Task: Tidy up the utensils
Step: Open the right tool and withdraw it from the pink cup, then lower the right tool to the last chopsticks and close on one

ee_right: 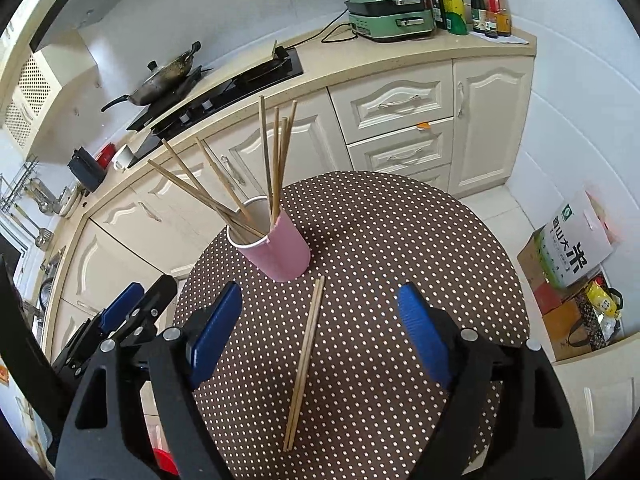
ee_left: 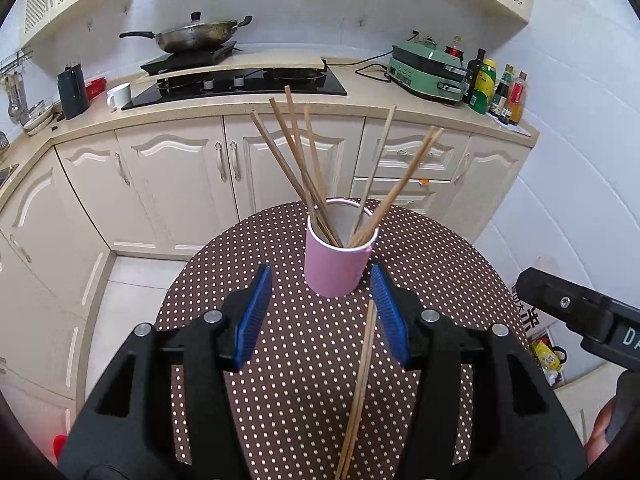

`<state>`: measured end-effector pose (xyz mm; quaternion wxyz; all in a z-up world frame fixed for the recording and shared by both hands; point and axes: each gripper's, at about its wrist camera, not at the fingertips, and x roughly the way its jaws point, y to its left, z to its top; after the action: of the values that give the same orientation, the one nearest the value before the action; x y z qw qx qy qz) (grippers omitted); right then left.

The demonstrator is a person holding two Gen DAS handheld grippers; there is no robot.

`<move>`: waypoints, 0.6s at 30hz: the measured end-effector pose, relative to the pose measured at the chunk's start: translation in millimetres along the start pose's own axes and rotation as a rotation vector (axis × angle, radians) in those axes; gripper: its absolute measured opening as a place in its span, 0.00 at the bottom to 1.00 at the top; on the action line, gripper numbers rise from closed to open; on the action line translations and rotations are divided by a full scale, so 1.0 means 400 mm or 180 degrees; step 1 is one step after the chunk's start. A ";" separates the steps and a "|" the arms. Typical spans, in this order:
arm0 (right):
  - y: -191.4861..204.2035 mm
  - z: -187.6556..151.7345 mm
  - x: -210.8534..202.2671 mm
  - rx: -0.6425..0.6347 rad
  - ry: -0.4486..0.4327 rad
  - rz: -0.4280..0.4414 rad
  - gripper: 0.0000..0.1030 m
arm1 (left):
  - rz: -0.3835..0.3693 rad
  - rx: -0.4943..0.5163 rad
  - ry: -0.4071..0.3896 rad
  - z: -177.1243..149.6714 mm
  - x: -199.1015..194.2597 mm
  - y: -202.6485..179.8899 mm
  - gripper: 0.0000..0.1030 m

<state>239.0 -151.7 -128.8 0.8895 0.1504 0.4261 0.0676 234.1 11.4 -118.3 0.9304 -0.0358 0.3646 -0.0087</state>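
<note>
A pink cup (ee_left: 334, 268) (ee_right: 286, 250) stands on the round table with the brown dotted cloth (ee_left: 440, 248) (ee_right: 400, 232). Several wooden chopsticks (ee_left: 304, 168) (ee_right: 276, 160) lean out of it. A loose pair of chopsticks (ee_left: 360, 392) (ee_right: 305, 364) lies flat on the cloth just in front of the cup. My left gripper (ee_left: 320, 276) (ee_right: 140, 300) is open, short of the cup, with nothing held. My right gripper (ee_right: 318, 290) is open wide above the loose pair, and its pads stand clear of the sticks.
Behind the table runs a cream kitchen counter (ee_left: 360, 100) with a hob, a wok (ee_left: 192, 38), a white mug (ee_left: 119, 94), a green appliance (ee_right: 390, 12) and bottles (ee_right: 472, 4). A rice bag (ee_right: 572, 240) and boxes sit on the floor to the right.
</note>
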 end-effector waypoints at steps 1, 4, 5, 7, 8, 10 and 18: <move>-0.004 -0.006 -0.005 0.0007 0.0003 0.0000 0.75 | -0.0002 0.0007 0.0001 -0.005 -0.009 -0.005 0.52; -0.011 -0.022 -0.015 0.0009 0.0038 0.0022 0.76 | -0.0016 0.0019 0.0039 -0.022 -0.031 -0.012 0.53; -0.014 -0.032 -0.018 0.0006 0.0066 0.0011 0.76 | 0.0007 0.0049 0.0047 -0.030 -0.040 -0.015 0.54; -0.020 -0.050 -0.026 0.0019 0.0080 0.0006 0.81 | 0.0023 0.0110 0.0072 -0.038 -0.054 -0.017 0.56; -0.023 -0.059 -0.030 0.0037 0.0078 0.0011 0.85 | 0.0022 0.0128 0.0088 -0.040 -0.059 -0.019 0.57; -0.030 -0.075 -0.036 0.0079 0.0071 0.0010 0.86 | 0.0002 0.0147 0.0139 -0.049 -0.070 -0.019 0.58; -0.054 -0.119 -0.018 0.0192 0.0223 -0.0097 0.88 | -0.0037 0.0368 0.0274 -0.074 -0.073 -0.034 0.59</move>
<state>197.1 -164.1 -158.7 0.8701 0.1682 0.4610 0.0463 192.6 -2.7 -119.1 0.9144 0.0162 0.4029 -0.0367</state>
